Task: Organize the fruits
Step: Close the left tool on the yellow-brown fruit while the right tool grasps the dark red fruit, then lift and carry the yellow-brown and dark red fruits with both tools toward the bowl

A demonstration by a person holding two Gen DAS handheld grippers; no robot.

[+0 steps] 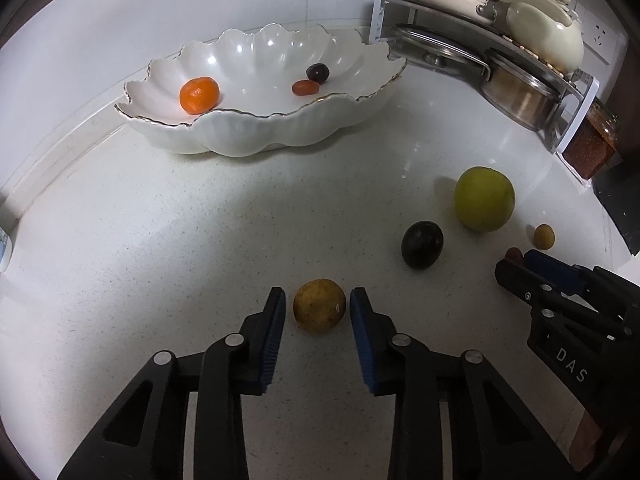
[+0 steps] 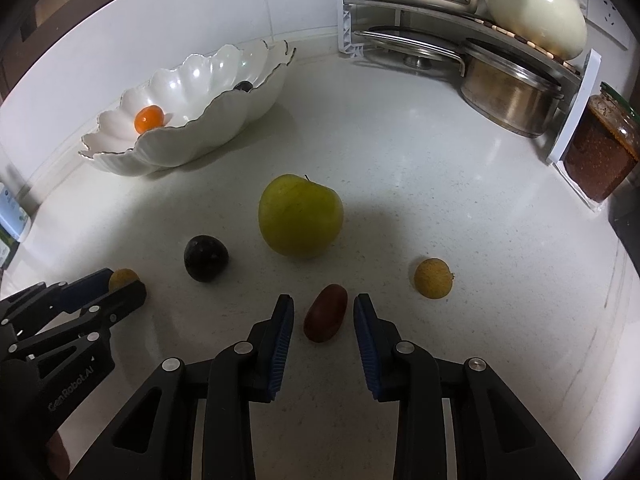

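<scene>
A yellow-brown round fruit [image 1: 319, 306] lies on the white counter between the pads of my left gripper [image 1: 318, 294], with a thin gap on each side. My right gripper [image 2: 322, 300] straddles a reddish oblong fruit [image 2: 325, 319] and also stands apart from it. Between the two grippers sit a green apple [image 2: 300, 216] and a dark plum [image 2: 206, 258]. A small tan fruit [image 2: 433, 278] lies to the right. The scalloped white bowl [image 1: 280, 136] at the back left holds a mandarin [image 1: 199, 95], a small red fruit [image 1: 305, 87] and a dark fruit [image 1: 317, 73].
A metal rack [image 1: 480, 52] with cream cookware, lids and a steel pot [image 2: 508, 100] fills the back right corner. Beside it stands a jar of red-brown paste [image 2: 600, 156]. A small carton [image 2: 12, 216] sits at the left edge, by the wall.
</scene>
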